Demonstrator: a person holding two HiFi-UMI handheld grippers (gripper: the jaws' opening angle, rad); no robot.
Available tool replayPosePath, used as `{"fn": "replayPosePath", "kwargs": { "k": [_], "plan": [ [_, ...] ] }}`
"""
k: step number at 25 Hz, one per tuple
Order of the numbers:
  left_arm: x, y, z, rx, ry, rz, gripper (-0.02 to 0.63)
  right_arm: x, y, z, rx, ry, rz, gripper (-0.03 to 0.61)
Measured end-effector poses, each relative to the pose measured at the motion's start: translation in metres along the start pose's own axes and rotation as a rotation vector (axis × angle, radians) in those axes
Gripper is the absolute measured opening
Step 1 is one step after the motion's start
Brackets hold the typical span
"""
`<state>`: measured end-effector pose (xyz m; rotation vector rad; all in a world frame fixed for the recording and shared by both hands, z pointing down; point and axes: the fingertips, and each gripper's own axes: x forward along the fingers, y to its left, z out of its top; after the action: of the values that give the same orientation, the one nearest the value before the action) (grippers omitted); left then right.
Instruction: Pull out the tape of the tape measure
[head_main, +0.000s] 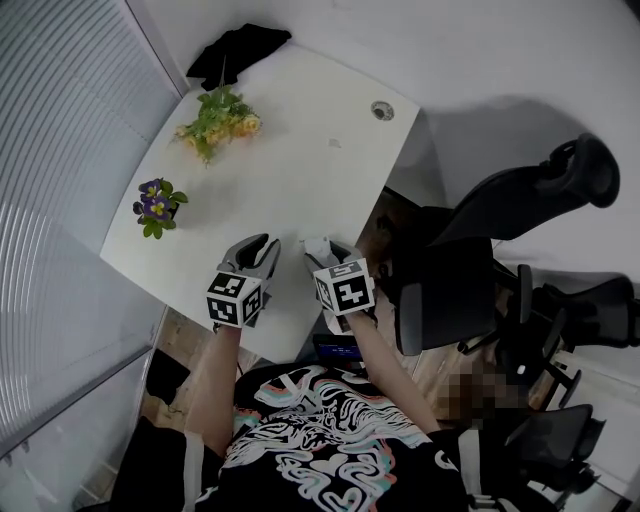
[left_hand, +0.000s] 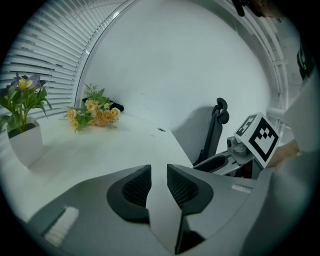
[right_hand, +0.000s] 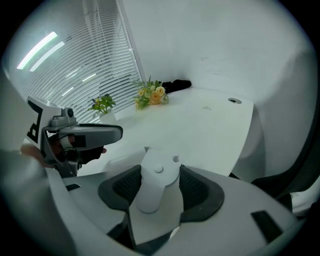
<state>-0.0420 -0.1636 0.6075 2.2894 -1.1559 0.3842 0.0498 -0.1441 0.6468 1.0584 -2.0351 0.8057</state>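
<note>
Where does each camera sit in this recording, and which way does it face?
Head view: on the person's head, looking steeply down at the white table; the person's arms, shirt, left gripper and right gripper show.
Left gripper view: on the left gripper, looking along its open, empty jaws across the table; the right gripper shows at right.
Right gripper view: on the right gripper, looking along jaws closed on the white tape measure; the left gripper shows at left.
Shared: all three show the yellow flowers.

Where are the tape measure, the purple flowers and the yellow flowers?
tape measure (right_hand: 156, 182): right gripper view, middle of its case.
purple flowers (head_main: 155, 203): head view, the blossoms.
yellow flowers (head_main: 218, 122): head view, middle of the bunch.
</note>
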Motion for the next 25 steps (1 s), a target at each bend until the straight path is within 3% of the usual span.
{"fn": "replayPosePath", "kwargs": {
  "k": [25],
  "plan": [
    [-0.039,-0.037,0.017,0.055,-0.076,-0.102,0.098,-0.054,0.033,0.014,0.126,0.004,0.161,0.239]
  ]
}}
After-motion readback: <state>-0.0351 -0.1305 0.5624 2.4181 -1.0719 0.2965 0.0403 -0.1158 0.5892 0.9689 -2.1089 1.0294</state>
